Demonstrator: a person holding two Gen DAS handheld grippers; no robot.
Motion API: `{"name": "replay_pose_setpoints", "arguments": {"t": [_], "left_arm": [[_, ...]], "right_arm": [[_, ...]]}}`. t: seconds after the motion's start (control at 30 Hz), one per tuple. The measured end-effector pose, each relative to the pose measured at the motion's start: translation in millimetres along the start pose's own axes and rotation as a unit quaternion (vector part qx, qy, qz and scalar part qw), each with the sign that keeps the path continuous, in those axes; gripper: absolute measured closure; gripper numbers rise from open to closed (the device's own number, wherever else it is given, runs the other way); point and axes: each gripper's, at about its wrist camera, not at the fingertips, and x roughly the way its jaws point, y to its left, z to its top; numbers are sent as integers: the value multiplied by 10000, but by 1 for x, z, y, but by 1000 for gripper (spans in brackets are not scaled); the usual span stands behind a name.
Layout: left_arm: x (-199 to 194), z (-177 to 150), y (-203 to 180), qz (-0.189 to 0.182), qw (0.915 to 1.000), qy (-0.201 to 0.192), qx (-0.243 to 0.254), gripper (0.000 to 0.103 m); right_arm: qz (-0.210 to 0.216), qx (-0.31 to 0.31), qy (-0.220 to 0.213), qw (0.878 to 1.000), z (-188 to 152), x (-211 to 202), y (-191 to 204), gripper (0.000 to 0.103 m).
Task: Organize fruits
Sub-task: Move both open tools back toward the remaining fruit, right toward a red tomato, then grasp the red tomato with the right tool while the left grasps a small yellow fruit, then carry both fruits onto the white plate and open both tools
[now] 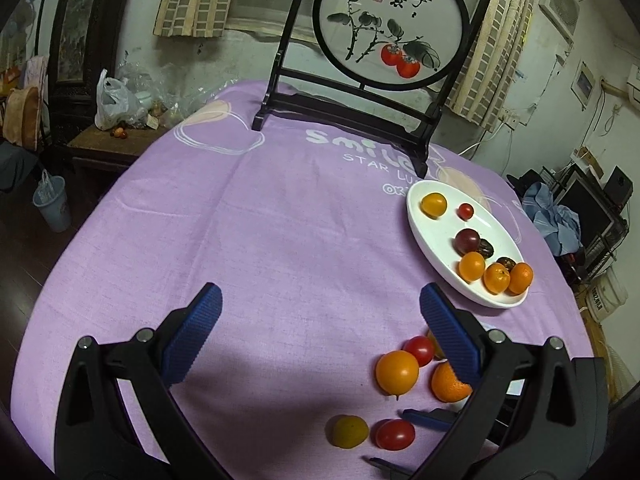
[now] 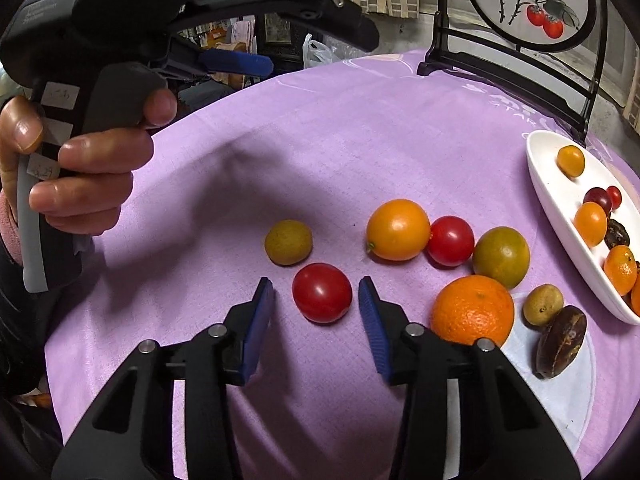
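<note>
Right tongs (image 2: 316, 300) part-closed around red cherry tomato (image 2: 322, 293), pads just beside skin, not yet pressing. Close gently, centred on widest part; soft, round, apt to squirt out or split. Lift straight up, clear of olive-green fruit (image 2: 288, 242) just beyond tomato. Orange (image 2: 472, 310) near tomato's right; avoid nudging. White oval dish (image 2: 560, 216) far right of tomato, already holding fruit; probable drop spot. Left tongs (image 1: 320, 308) wide open, empty, above purple-clothed tabletop (image 1: 260, 220).
</note>
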Motion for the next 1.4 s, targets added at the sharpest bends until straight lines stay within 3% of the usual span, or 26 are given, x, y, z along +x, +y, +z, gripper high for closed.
{"name": "replay_pose_setpoints", "arguments": {"t": [0.13, 0.3, 0.5, 0.57, 0.7, 0.87, 0.93, 1.17, 1.4], "left_arm": [[1, 0, -2, 162, 9998, -50, 102, 2], [1, -2, -1, 440, 9986, -82, 293, 2], [-13, -34, 2, 50, 9942, 89, 1066, 4], [-12, -50, 1, -182, 9909, 340, 1293, 8], [-7, -71, -21, -484, 9779, 671, 1919, 26], [5, -85, -35, -447, 9676, 949, 2295, 41], [12, -88, -36, -423, 9645, 1117, 2355, 56], [18, -91, -35, -450, 9644, 1252, 2283, 61], [21, -94, -40, -441, 9619, 1338, 2343, 74]], "right_arm": [[-89, 27, 78, 9999, 0, 4, -1, 72], [99, 140, -68, 9998, -3, -17, -8, 74], [298, 962, -808, 9916, -8, -70, -54, 74], [224, 1350, -1025, 9853, -11, -82, -75, 74], [112, 1786, -1116, 9775, -15, -87, -97, 74], [107, 1836, -1113, 9766, -17, -89, -100, 74], [116, 1826, -1118, 9767, -17, -90, -99, 74], [96, 1822, -1130, 9767, -18, -92, -97, 74], [41, 1816, -1157, 9765, -17, -96, -97, 74]]}}
